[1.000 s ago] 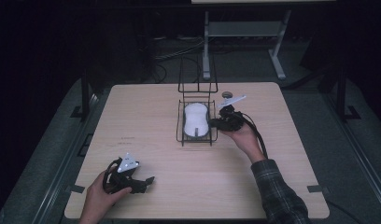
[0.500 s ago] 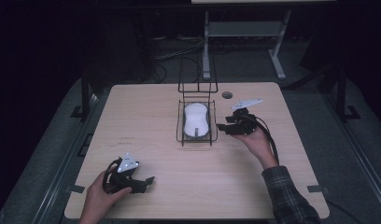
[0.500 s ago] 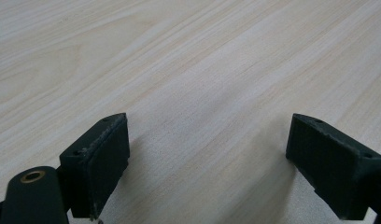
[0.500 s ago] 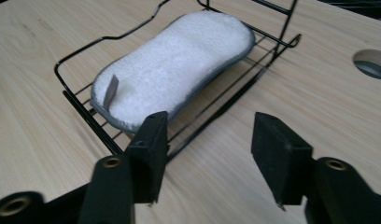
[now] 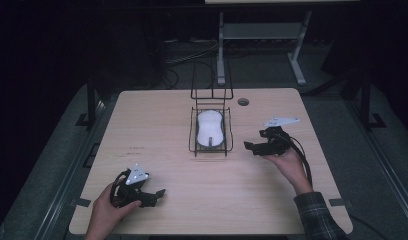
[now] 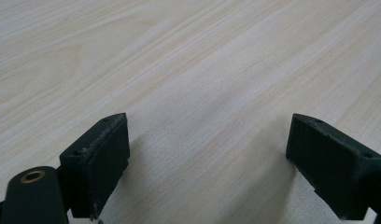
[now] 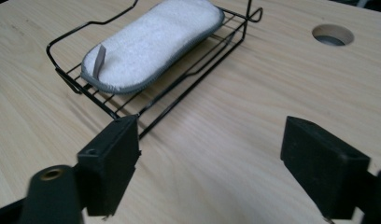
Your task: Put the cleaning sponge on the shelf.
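A white oval sponge (image 5: pixel 210 128) with a grey edge lies in a black wire rack (image 5: pixel 193 145) at the middle of the wooden table (image 5: pixel 167 115). In the right gripper view the sponge (image 7: pixel 151 39) lies flat on the rack (image 7: pixel 198 72), beyond the jaws. My right gripper (image 5: pixel 249 146) is to the right of the rack, pointing at it; its jaws have just been opening and stand open with nothing between them (image 7: pixel 207 172). My left gripper (image 5: pixel 158 194) rests near the front left edge, open over bare wood (image 6: pixel 207 163).
A round cable hole (image 5: pixel 243 101) sits in the table behind and right of the rack. The rack has a tall upright wire back (image 5: pixel 211 85). Beyond the table's far edge stands a grey metal frame (image 5: pixel 262 35) on a dark floor.
My right gripper has drawn back from the rack's right side toward the front right and its jaws have opened. The sponge stays in the rack. The left gripper has not moved.
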The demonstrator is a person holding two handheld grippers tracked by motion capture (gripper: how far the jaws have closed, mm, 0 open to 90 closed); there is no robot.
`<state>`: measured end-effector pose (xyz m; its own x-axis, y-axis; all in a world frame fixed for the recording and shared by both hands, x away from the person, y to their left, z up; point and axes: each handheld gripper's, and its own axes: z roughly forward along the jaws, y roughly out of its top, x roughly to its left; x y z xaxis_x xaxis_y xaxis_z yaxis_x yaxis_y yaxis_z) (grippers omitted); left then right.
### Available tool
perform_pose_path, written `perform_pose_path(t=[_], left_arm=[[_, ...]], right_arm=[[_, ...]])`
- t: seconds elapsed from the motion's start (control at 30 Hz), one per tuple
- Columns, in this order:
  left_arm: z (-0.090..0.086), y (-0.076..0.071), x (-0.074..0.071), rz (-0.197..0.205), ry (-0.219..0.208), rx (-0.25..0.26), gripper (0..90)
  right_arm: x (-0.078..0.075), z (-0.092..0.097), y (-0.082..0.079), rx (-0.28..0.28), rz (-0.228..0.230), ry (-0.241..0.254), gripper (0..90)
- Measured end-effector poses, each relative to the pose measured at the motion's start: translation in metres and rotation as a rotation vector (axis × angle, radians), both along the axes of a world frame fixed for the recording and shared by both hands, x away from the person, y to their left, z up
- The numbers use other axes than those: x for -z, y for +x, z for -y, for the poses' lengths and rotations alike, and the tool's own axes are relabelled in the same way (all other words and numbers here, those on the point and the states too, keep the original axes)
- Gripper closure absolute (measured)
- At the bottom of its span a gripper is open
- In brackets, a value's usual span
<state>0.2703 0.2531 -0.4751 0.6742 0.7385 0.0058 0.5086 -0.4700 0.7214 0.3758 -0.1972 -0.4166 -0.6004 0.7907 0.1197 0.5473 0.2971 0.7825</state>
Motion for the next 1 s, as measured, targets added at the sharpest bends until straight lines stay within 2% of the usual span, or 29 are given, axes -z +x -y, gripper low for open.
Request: perform_pose_path(t=[0.3, 0.37, 0.6, 0.73, 0.87, 1.0], left_arm=[[0.0, 0.0, 0.0, 0.0, 0.0, 0.0, 12.5], [0.0, 0.0, 0.0, 0.0, 0.0, 0.0, 12.5], [0.0, 0.0, 0.0, 0.0, 0.0, 0.0, 12.5], [0.0, 0.0, 0.0, -0.002, -0.002, -0.001, 12.5], [0.0, 0.0, 0.0, 0.0, 0.004, 0.003, 12.5], [0.0, 0.0, 0.0, 0.002, 0.002, 0.002, 12.5]], right_arm=[[0.007, 0.023, -0.023, 0.047, -0.004, -0.003, 13.8], [0.01, 0.027, -0.029, 0.056, 0.0, -0.016, 13.6], [0.02, 0.038, -0.055, 0.048, 0.001, -0.026, 13.5], [0.024, 0.044, -0.069, 0.057, 0.006, -0.014, 12.2], [0.031, 0.047, -0.08, 0.072, 0.009, -0.027, 11.8], [0.039, 0.051, -0.087, 0.067, -0.013, -0.037, 8.9]])
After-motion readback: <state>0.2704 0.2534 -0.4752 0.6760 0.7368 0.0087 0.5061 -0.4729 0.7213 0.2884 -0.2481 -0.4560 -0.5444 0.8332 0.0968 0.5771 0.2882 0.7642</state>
